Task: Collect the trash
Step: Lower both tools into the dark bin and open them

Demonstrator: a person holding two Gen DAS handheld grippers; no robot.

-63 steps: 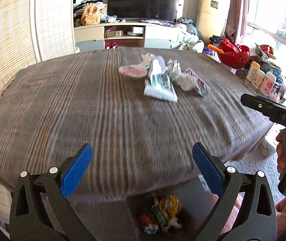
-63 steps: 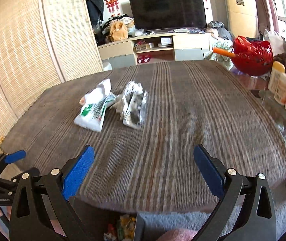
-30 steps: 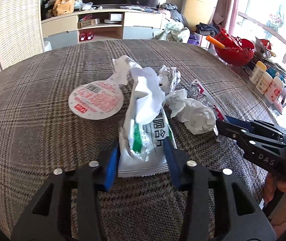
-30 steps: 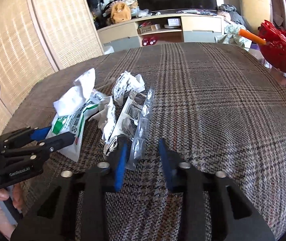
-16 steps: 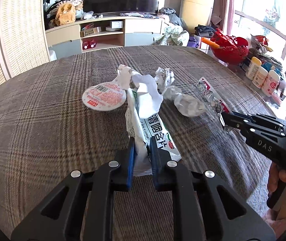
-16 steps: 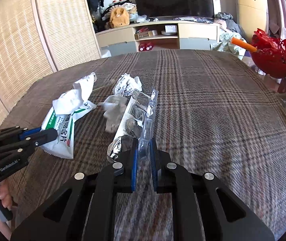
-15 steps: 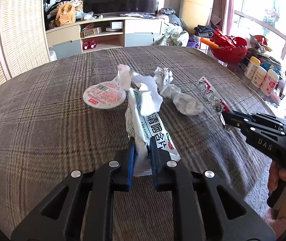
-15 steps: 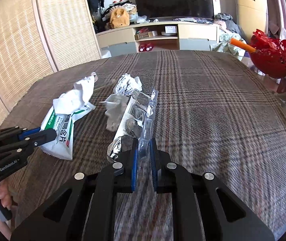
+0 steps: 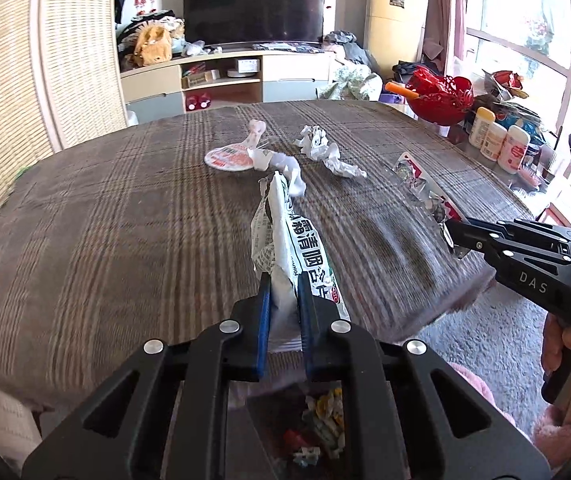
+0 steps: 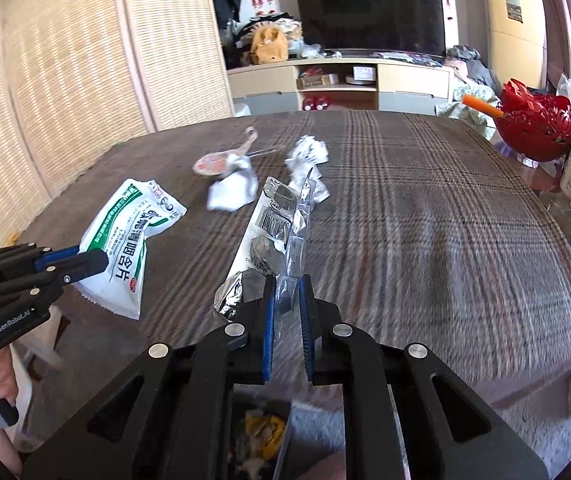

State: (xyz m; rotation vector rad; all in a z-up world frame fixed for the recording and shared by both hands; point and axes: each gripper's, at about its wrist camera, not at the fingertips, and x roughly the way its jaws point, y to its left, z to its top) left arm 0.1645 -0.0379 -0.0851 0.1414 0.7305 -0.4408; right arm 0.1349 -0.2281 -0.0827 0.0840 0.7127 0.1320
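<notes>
Plaid table point(image 9: 125, 240) below; left tongs point(image 9: 284, 312) clenched on white-green packet point(image 9: 301, 248), right tongs point(image 10: 285, 312) on silver wrapper point(image 10: 269, 232), both angled down.

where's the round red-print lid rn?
Round lid lies on the plaid tablecloth, far side centre in the left wrist view, left of the crumpled paper.

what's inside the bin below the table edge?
The bin holds mixed colourful scraps: yellow, red, green and white bits. The left gripper, shut on a white-green packet, covers much of the opening, so how full it is cannot be seen.
</notes>
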